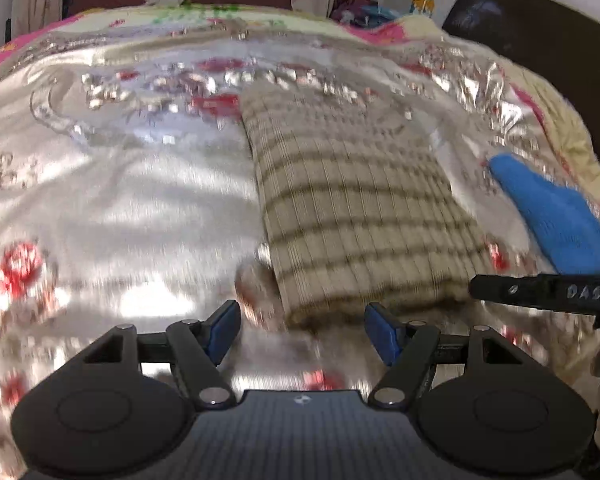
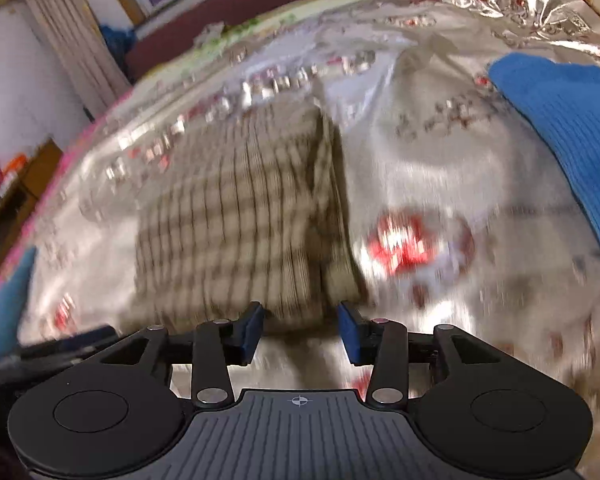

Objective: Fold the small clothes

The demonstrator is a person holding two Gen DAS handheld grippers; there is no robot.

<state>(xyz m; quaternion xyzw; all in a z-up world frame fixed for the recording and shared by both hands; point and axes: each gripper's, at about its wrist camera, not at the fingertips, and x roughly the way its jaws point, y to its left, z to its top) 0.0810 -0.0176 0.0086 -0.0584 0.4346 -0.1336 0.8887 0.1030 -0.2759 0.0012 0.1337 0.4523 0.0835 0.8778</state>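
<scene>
The striped beige garment lies folded into a thick rectangle at centre frame in both wrist views, dark bands crossing fine ribs, layered edges stacked along its right side in the right wrist view. It rests on the shiny floral bedspread. Left gripper spread wide, holding nothing; right gripper likewise released, at the fold's near edge. Blue cloth lies upper right.

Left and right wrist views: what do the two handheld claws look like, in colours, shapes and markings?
Both match. The left claw and right claw each have black linkage arms with silver pivot pins, blue rectangular finger pads, two round black discs, and a grey ribbed centre plate bearing a small white crosshair mark. In the left view, a black bar at the right edge shows pale lettering, too blurred to read. No cables or sleeves show.
</scene>
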